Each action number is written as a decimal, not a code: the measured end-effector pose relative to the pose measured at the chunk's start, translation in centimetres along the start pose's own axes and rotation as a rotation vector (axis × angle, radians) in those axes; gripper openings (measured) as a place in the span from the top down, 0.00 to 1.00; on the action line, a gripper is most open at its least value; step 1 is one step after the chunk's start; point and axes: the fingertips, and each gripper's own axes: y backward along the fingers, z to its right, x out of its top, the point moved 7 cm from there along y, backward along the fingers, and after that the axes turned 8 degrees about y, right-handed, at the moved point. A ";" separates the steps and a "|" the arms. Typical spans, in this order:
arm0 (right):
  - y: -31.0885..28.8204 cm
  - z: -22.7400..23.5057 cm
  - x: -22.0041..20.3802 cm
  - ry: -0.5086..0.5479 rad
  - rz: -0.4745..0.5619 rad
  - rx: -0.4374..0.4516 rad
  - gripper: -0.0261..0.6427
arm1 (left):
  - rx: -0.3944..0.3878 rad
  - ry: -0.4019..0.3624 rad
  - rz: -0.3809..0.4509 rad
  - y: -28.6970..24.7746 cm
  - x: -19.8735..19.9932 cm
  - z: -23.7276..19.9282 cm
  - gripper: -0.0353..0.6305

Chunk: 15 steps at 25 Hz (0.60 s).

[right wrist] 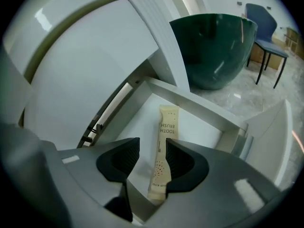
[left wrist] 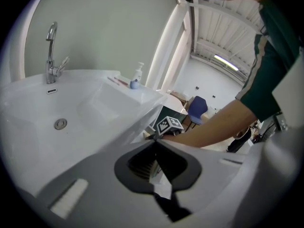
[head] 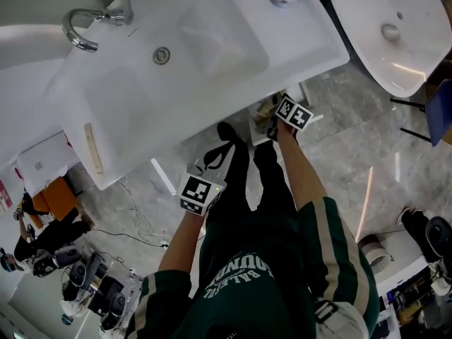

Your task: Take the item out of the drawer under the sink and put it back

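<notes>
A cream toothbrush packet (right wrist: 165,127) lies flat on the floor of the open white drawer (right wrist: 209,106) under the sink (head: 176,55). My right gripper (right wrist: 153,147) hovers just above it. Its jaws stand open on either side of the packet's near end, and the pads do not press on it. In the head view the right gripper (head: 279,122) reaches under the sink's front edge. My left gripper (head: 220,143) hangs in front of the sink, its jaws shut with nothing between them. The left gripper (left wrist: 155,144) view looks across the basin (left wrist: 95,108) at the right gripper's marker cube (left wrist: 168,124).
A chrome faucet (head: 81,30) stands at the sink's back left and a soap bottle (left wrist: 136,77) at its far end. A dark green bowl-shaped basin (right wrist: 213,46) and a blue chair (right wrist: 266,27) stand beyond the drawer. Another white basin (head: 395,27) is at the right.
</notes>
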 end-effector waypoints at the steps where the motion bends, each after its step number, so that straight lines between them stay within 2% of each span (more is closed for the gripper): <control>1: -0.4 0.4 0.0 -0.009 0.000 -0.006 0.74 | -0.007 0.008 -0.006 -0.1 -0.3 0.1 0.87; 6: -2.1 1.3 0.2 -0.043 -0.017 -0.027 0.74 | -0.022 0.031 -0.038 -0.3 -2.3 0.1 0.87; 15: -4.2 2.4 -0.1 -0.169 -0.068 -0.073 0.74 | -0.006 0.073 -0.035 0.3 -2.7 -0.6 0.87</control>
